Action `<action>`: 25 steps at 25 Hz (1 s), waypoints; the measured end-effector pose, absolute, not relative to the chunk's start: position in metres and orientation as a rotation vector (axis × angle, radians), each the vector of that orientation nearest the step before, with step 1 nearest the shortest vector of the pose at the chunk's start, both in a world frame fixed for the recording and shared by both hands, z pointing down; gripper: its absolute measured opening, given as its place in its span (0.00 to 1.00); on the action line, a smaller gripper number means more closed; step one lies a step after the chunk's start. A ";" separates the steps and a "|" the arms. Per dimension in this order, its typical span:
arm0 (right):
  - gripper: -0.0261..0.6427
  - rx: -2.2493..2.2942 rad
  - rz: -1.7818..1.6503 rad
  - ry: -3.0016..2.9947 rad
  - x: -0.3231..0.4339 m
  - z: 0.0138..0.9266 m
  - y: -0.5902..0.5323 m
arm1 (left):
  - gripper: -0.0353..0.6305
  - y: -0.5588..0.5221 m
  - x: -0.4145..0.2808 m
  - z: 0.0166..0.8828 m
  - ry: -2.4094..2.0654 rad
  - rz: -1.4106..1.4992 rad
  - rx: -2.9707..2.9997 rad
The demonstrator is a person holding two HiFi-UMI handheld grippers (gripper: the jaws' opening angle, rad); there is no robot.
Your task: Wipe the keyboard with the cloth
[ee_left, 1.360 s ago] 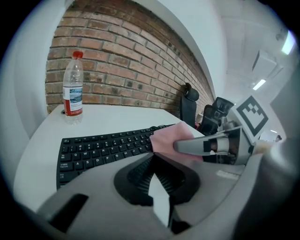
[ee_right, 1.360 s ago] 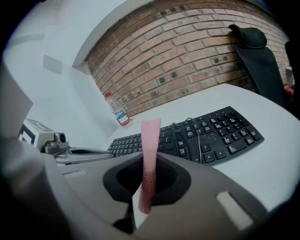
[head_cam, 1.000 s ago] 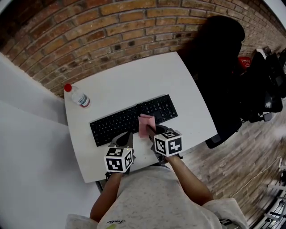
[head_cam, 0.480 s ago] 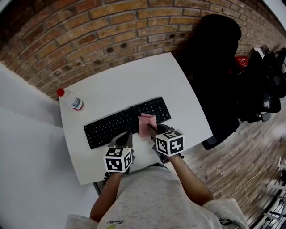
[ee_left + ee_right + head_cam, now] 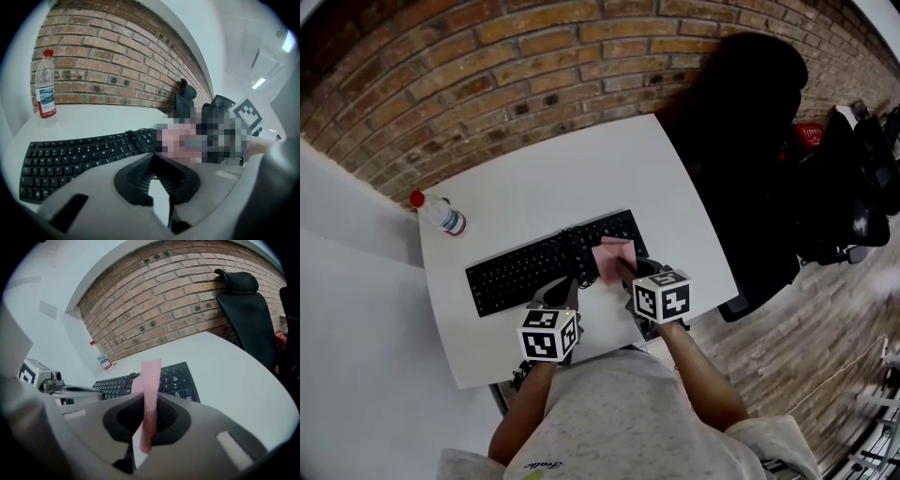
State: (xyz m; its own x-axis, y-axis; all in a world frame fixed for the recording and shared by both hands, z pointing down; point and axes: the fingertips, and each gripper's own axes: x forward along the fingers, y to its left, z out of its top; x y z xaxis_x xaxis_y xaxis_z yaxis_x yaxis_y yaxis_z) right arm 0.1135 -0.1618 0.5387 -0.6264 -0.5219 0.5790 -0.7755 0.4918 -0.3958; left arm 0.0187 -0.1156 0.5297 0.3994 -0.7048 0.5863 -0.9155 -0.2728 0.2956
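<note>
Right gripper [image 5: 149, 401] is clamping the pink cloth [image 5: 151, 376], jaws closed on it, the cloth standing upright over the right part of the keyboard [image 5: 520, 270]. Left gripper [image 5: 151, 158] is sitting by the keyboard's near edge, jaws together and empty. Keyboard is lying on the white counter [image 5: 581, 173]; bottle [image 5: 441, 215] is standing at the counter's far left corner.

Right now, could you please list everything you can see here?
Rectangular table: one, white, centre of view.
Flat computer keyboard: one, black, on the table.
Small woven cloth: one, pink, over the keyboard's right part.
Clear plastic bottle: one, red-capped, table's far left corner.
High-backed office chair: one, black, right of the table.
Brick wall: one, reddish-brown, behind the table.
Left gripper: one, grey, jaws shut, empty.
Right gripper: one, grey, jaws shut on the cloth.
</note>
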 end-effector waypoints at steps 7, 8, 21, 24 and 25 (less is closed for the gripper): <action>0.07 1.090 0.913 -2.345 0.140 0.544 -0.177 | 0.05 -0.131 0.037 0.530 -1.385 0.461 2.060; 0.07 1.094 0.915 -2.342 0.143 0.544 -0.179 | 0.05 -0.133 0.040 0.530 -1.382 0.462 2.063; 0.07 1.193 0.940 -2.342 0.190 0.536 -0.201 | 0.05 -0.145 0.061 0.527 -1.377 0.472 2.086; 0.07 1.176 0.906 -2.403 0.179 0.515 -0.204 | 0.05 -0.147 0.056 0.520 -1.395 0.461 2.086; 0.07 1.167 0.890 -2.425 0.174 0.508 -0.204 | 0.05 -0.147 0.054 0.517 -1.403 0.454 2.087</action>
State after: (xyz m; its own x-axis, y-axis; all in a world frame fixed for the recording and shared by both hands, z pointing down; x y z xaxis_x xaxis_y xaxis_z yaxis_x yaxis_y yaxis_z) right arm 0.1739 -0.2042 0.5076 -0.6220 -0.5930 0.5114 -0.7830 0.4764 -0.3999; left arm 0.0536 -0.1468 0.5170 0.3897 -0.7238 0.5695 -0.9202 -0.2806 0.2731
